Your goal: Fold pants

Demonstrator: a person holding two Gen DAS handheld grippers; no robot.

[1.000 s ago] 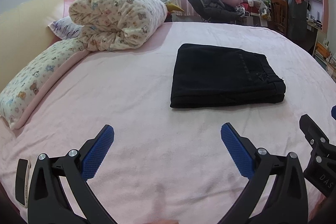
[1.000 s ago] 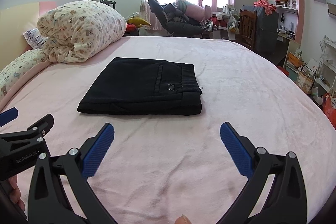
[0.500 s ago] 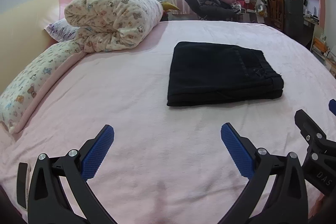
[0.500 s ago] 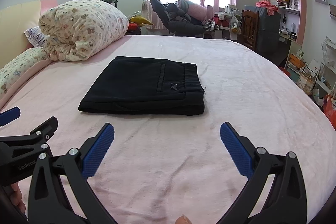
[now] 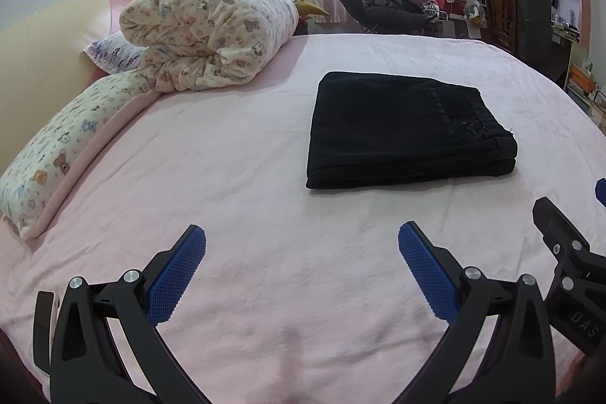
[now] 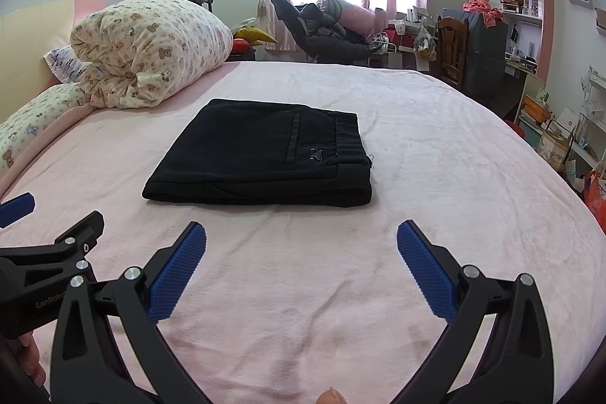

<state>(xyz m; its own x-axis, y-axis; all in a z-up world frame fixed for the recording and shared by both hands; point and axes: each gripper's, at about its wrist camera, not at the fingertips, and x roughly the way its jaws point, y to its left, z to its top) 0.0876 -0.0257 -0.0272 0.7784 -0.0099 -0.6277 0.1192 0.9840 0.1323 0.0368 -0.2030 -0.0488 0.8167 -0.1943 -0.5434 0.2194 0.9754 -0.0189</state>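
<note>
Hovering side by side over the near edge of the bed (image 5: 227,177), my two grippers face a pair of black pants (image 6: 261,154) that lies folded into a compact, layered rectangle around the middle of the pink cover. My left gripper (image 5: 301,264) has its blue pads spread wide apart and holds nothing; my right gripper (image 6: 301,264) is spread just as wide, equally empty. Neither touches the cloth. The pants sit ahead of both grippers, well apart from the fingertips, with the long axis running crosswise, parallel to the near edge. The waistband end points toward the right edge of the bed, the fold end toward the rolled quilt (image 6: 151,52) by the head of the bed. From the left gripper the bundle lies ahead and to the right; from the right gripper it lies almost straight ahead, a little left, so my right hand looks the nearer. Judging by the stacked, squared edges, the folding appears finished, with little left beyond perhaps a smoothing pass.
</note>
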